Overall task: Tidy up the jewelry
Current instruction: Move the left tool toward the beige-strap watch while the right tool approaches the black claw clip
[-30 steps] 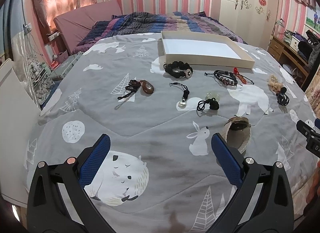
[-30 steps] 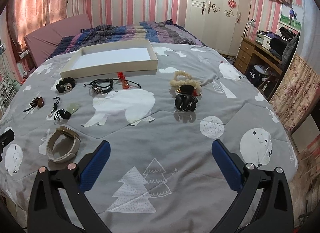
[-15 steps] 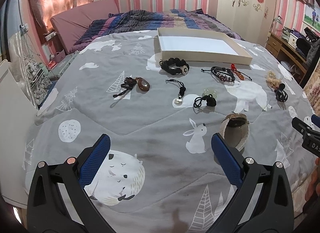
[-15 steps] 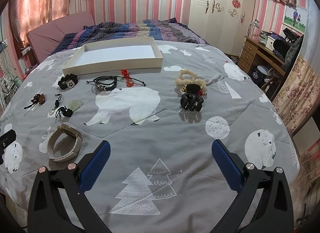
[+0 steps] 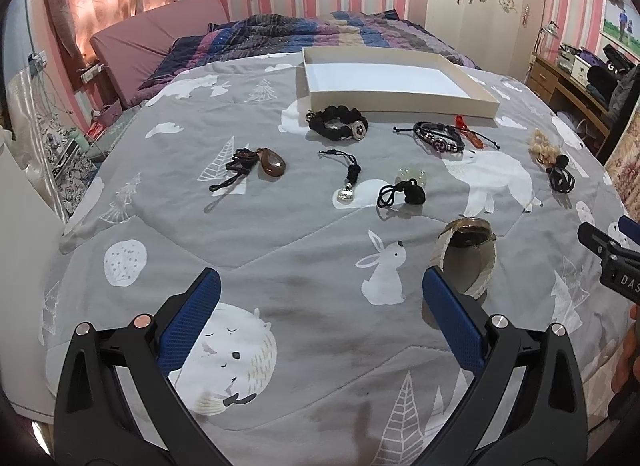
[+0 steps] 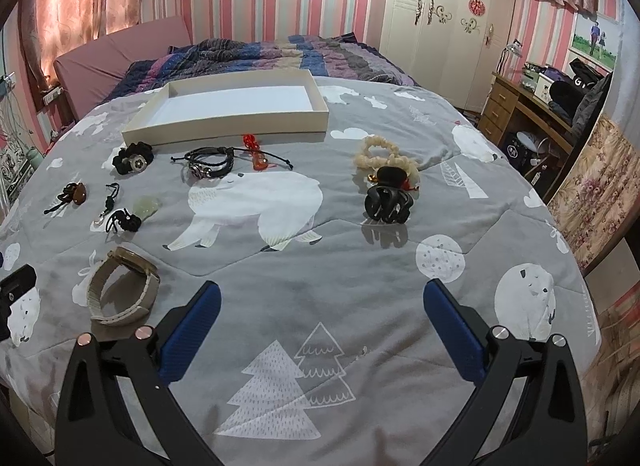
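An empty shallow white box [image 5: 400, 103] [image 6: 224, 123] lies on the grey bedspread, far from me. In front of it lie several pieces: a black bead bracelet [image 5: 338, 123] [image 6: 133, 158], a braided black bracelet [image 5: 438, 137] [image 6: 210, 160], a red charm [image 5: 466, 133] [image 6: 256, 153], a brown stone pendant [image 5: 272, 161] [image 6: 78, 193], a silver pendant on a cord [image 5: 346, 193], a black knot cord [image 5: 406, 193] [image 6: 124, 221], a beige watch [image 5: 468, 254] [image 6: 120, 294], cream beads [image 6: 380, 155] and a black hair claw [image 6: 388, 203]. My left gripper [image 5: 320, 314] and right gripper [image 6: 322, 318] are open, empty, above the near bedspread.
A folded striped quilt [image 6: 256, 53] and pink headboard [image 5: 156, 41] lie behind the box. A white wardrobe [image 6: 444, 21] and a wooden desk [image 6: 528, 105] stand to the right. The bed's left edge drops to cluttered floor [image 5: 60, 145]. The right gripper's tip shows in the left view [image 5: 608, 254].
Both grippers have drifted slightly back and up, so the jewelry sits a little lower and farther in view. Both stay open and empty. Nothing on the bed moved.
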The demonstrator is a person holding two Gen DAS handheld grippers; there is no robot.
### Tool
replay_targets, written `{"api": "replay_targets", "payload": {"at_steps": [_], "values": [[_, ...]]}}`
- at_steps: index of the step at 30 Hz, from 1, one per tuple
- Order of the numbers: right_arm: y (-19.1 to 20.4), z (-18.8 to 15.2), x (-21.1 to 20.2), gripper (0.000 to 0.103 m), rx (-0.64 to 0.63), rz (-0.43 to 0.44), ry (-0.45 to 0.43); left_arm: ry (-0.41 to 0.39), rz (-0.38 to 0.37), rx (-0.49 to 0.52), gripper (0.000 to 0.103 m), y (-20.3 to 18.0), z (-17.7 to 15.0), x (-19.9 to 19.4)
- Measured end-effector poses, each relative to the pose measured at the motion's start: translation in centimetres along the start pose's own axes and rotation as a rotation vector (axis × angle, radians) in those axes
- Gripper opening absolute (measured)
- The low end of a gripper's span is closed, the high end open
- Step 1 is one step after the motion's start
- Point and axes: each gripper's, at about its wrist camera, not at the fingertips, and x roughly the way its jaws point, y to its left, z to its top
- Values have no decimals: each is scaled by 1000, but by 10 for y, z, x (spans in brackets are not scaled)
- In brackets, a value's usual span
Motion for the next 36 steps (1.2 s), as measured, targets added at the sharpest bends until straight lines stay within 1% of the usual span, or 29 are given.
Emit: {"api": "replay_targets", "payload": {"at_steps": [11,15,20,23,36], "values": [[1,6,1,101,1,-4,-9,2,0,11,100,-4,3,4],[2,7,2,101,3,-3,0,14,-4,23,100,-7,5,7],[1,8,4,101,0,-2,6,48,-31,36,100,-12,5,13],[-1,9,8,101,4,1,13,58,-27,37,100,-14,5,16],[-1,14,10,101,-6,-1,8,33,-22,57,100,-19,7,10]]}}
